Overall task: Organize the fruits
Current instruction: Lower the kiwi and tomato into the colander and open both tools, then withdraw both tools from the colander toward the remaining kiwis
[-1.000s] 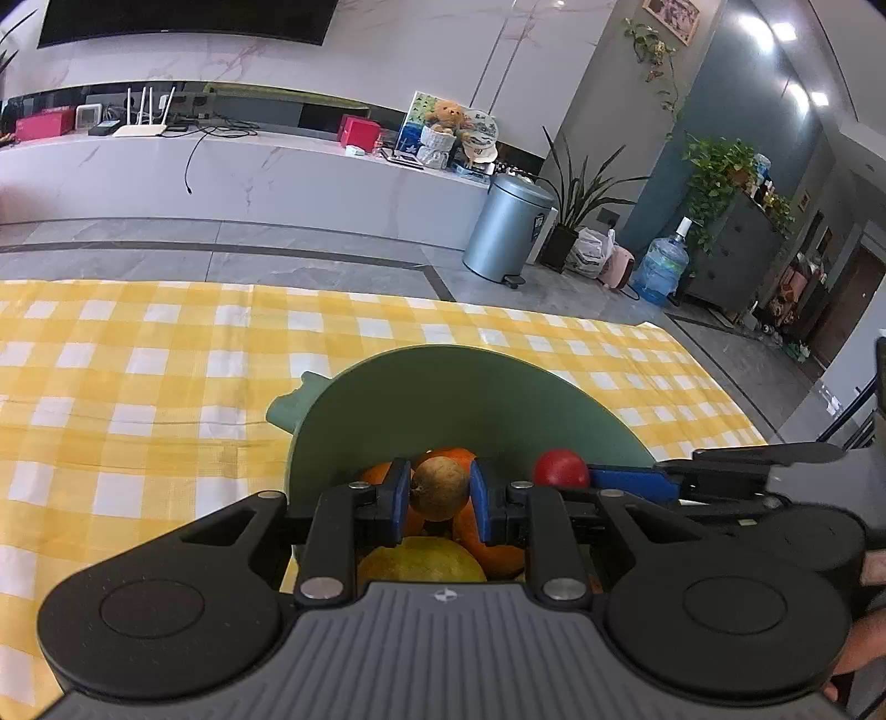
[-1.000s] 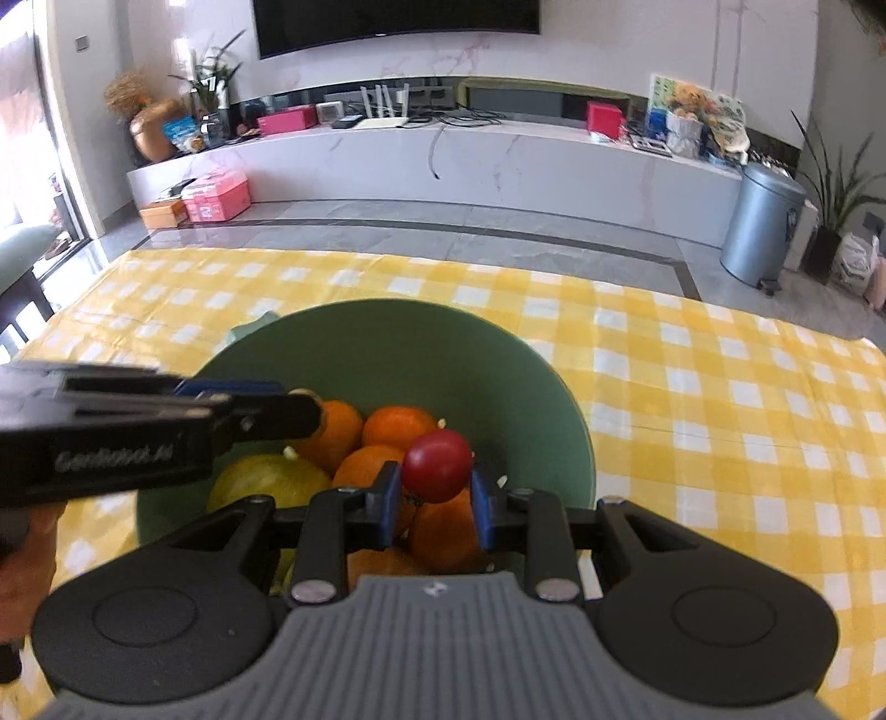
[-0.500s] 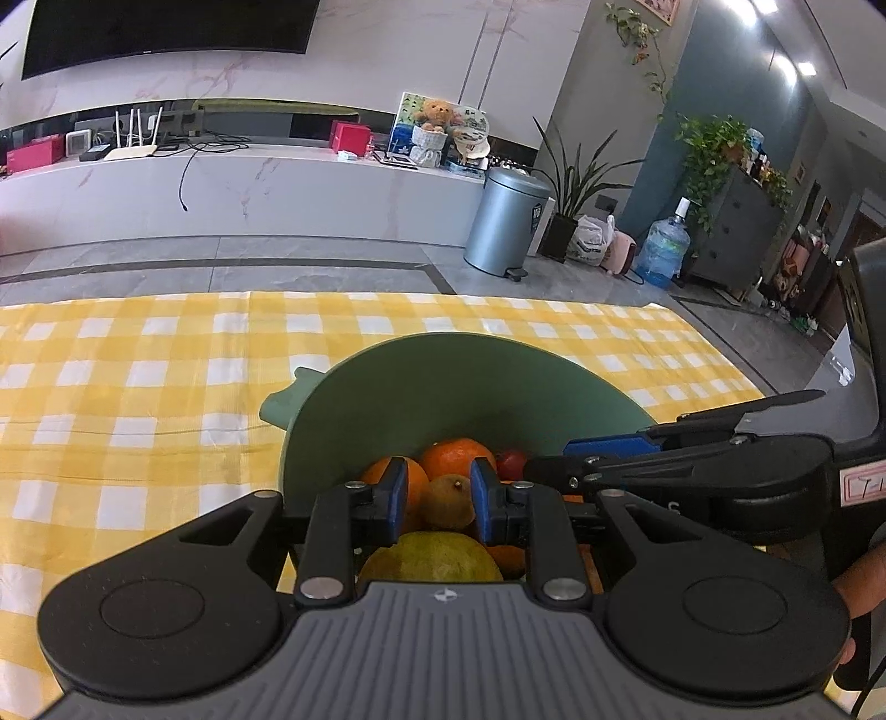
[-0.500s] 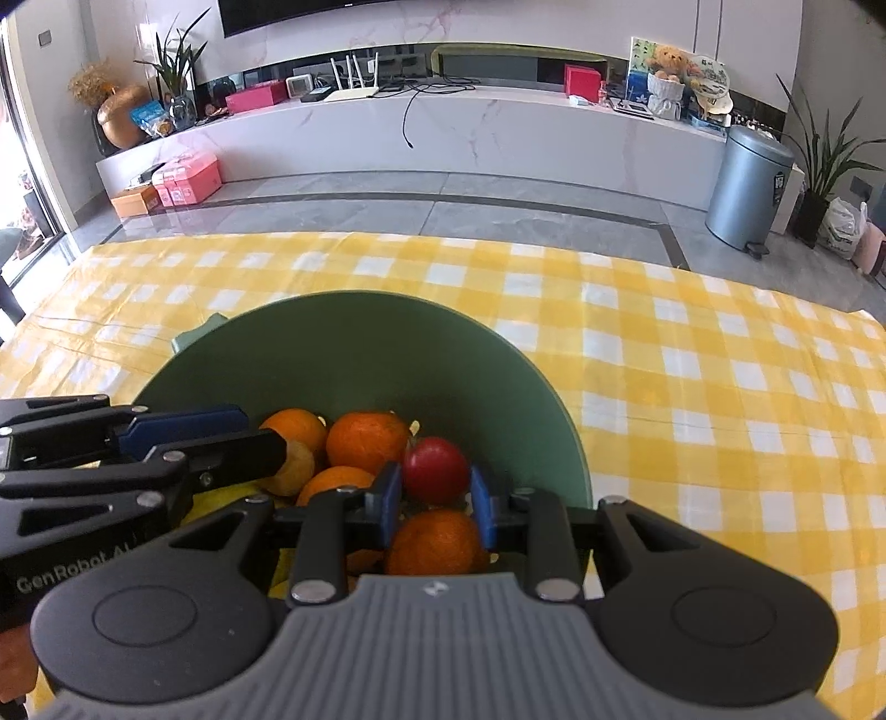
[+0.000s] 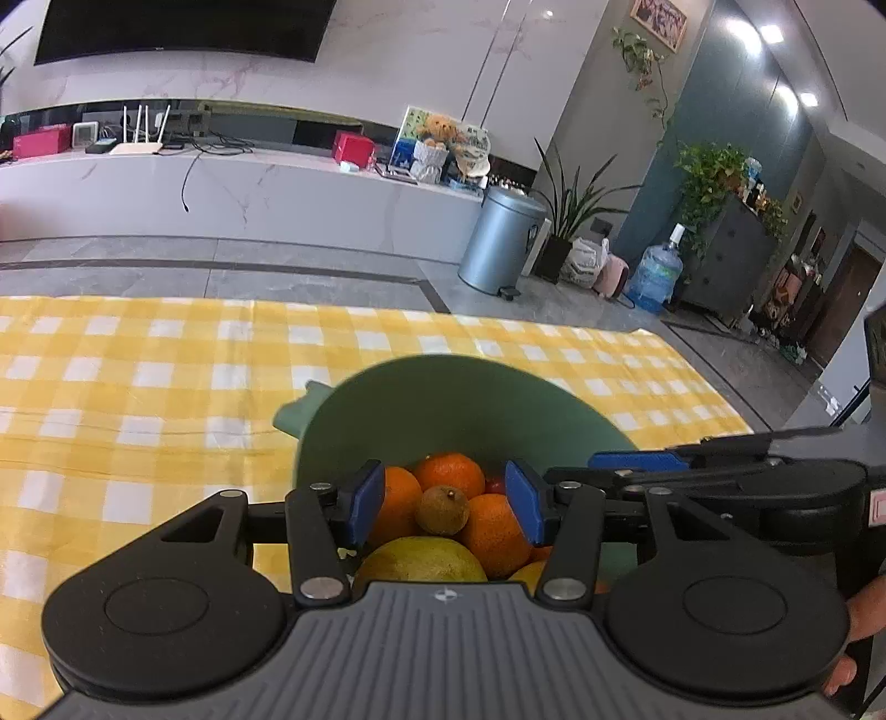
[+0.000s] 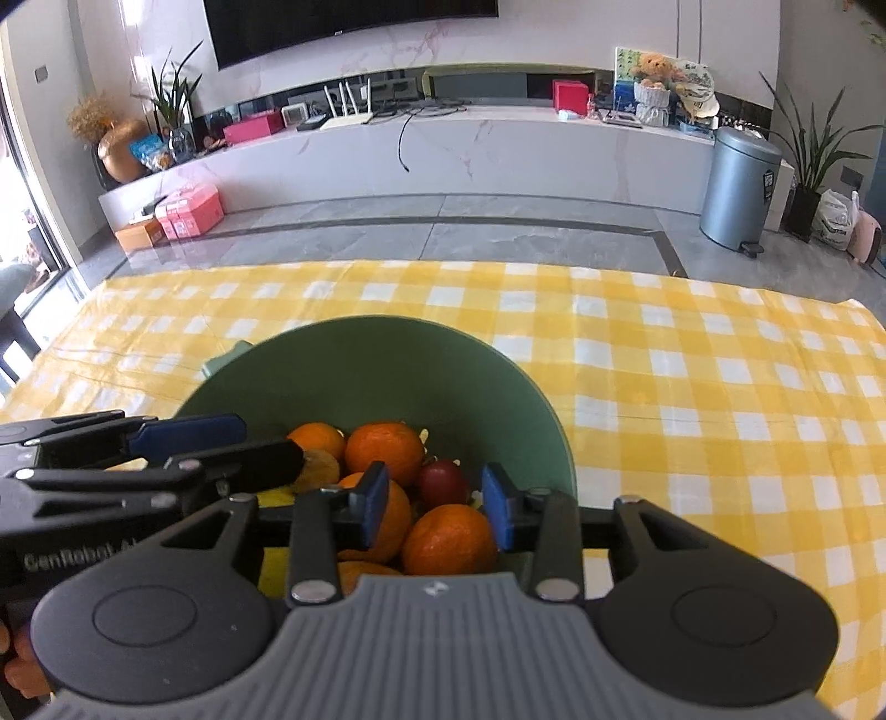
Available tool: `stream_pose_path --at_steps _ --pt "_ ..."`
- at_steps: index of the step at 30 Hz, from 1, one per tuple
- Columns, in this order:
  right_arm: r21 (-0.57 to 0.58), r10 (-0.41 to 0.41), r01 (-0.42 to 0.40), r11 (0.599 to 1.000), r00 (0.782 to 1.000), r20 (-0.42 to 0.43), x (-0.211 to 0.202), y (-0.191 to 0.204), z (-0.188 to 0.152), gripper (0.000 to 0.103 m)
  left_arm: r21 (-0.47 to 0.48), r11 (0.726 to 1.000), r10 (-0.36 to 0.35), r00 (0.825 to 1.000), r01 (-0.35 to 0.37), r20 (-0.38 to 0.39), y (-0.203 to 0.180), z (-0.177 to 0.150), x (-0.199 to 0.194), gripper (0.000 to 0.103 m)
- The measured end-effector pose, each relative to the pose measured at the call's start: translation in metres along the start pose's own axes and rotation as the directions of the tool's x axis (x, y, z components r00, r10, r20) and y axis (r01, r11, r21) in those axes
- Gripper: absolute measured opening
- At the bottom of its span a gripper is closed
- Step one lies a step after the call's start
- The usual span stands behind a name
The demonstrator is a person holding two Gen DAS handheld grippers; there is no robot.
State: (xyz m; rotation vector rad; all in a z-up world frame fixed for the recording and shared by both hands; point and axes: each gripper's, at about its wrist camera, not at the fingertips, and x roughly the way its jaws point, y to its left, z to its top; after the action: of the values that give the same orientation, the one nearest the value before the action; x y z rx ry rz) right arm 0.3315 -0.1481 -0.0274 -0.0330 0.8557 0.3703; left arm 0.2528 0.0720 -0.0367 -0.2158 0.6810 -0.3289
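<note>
Left wrist view: left tool just opened, empty; small brown fruit lies loose atop oranges in green bowl, six o'clock. Right wrist view: right tool just parted, red fruit freed at twelve o'clock, probably light, smooth, bruisable; grip its widest middle.

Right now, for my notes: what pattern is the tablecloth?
Yellow-and-white check; the tablecloth shows best in the right wrist view.

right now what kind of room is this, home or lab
Most likely a home living room: a big wall-mounted TV above a long marble media console, with houseplants and a pedal bin nearby. The green fruit bowl sits on a yellow checked tablecloth.
</note>
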Motion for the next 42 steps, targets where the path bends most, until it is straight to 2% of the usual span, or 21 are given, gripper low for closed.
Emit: stream_pose_path --at_steps 4,7,9,15,17,21,30,38,42 --pt "0.028 0.009 -0.010 1.000 0.999 0.037 -0.016 0.000 -0.005 0.036 -0.013 1.000 0.000 0.999 0.000 0.032 0.000 0.002 -0.015 0.059" --pt "0.061 0.020 -0.025 0.998 0.997 0.080 -0.032 0.001 -0.011 0.046 0.011 1.000 0.003 0.999 -0.004 0.053 -0.006 0.001 -0.029 0.059" --pt "0.071 0.023 -0.031 0.997 0.993 0.116 -0.044 0.004 -0.017 0.047 0.045 0.999 0.007 0.998 -0.010 0.064 -0.012 -0.001 -0.038 0.059" --pt "0.092 -0.003 -0.017 0.996 0.978 0.209 -0.080 0.014 -0.050 0.049 0.101 0.994 0.031 0.999 -0.036 0.043 -0.024 -0.008 -0.055 0.059" --pt "0.119 0.013 -0.040 0.992 0.975 0.223 -0.090 0.014 -0.065 0.050 0.118 0.992 0.029 0.999 -0.033 0.035 -0.028 -0.010 -0.058 0.059" --pt "0.123 -0.001 -0.028 0.992 0.971 0.238 -0.106 0.020 -0.092 0.050 0.147 0.989 0.022 1.000 -0.024 0.012 -0.034 -0.023 -0.066 0.059" --pt "0.117 0.003 -0.030 0.993 0.974 0.226 -0.127 0.037 -0.139 0.050 0.232 0.972 0.036 0.997 -0.019 -0.066 -0.045 -0.055 -0.078 0.059" --pt "0.103 0.031 -0.048 0.993 0.986 0.166 -0.124 0.043 -0.170 0.050 0.239 0.971 0.008 0.990 0.026 -0.140 -0.036 -0.071 -0.082 0.059" --pt "0.094 0.077 -0.090 0.992 0.988 0.131 -0.119 0.045 -0.178 0.048 0.216 0.975 -0.008 0.978 0.054 -0.207 -0.029 -0.078 -0.079 0.049"
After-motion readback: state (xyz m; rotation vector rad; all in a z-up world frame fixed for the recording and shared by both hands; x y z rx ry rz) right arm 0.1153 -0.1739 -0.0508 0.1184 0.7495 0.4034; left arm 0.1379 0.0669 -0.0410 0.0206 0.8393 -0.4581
